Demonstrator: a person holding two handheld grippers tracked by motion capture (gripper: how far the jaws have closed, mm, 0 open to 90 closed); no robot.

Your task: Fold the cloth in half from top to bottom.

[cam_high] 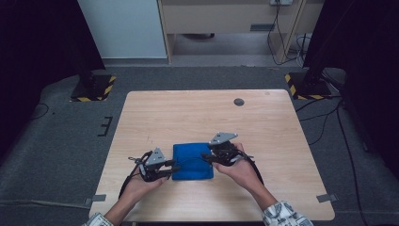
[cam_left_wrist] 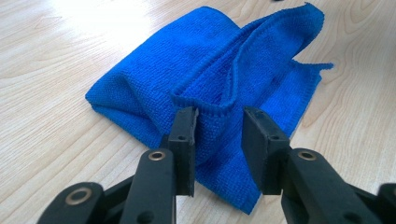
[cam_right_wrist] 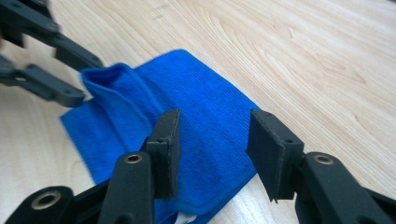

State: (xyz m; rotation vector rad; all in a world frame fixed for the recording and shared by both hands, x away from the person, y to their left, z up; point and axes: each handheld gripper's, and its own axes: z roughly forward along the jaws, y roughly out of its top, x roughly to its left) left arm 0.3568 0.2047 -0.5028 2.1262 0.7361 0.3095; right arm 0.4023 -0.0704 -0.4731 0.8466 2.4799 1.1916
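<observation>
A blue cloth (cam_high: 193, 162) lies folded on the wooden table (cam_high: 197, 113) near its front edge. My left gripper (cam_high: 175, 168) is at the cloth's left edge, open. In the left gripper view its jaws (cam_left_wrist: 219, 121) straddle a raised hemmed fold of the cloth (cam_left_wrist: 187, 60) without pinching it. My right gripper (cam_high: 204, 157) sits at the cloth's right side, open, with its jaws (cam_right_wrist: 212, 126) held just over the flat cloth (cam_right_wrist: 205, 116). The right gripper view has the left gripper (cam_right_wrist: 91, 81) at upper left, by a lifted corner.
A small dark round spot (cam_high: 239, 101) marks the table's far side. Two stand bases with yellow-black stripes (cam_high: 91, 87) (cam_high: 308, 84) rest on the grey floor beyond the table. Bare wood surrounds the cloth.
</observation>
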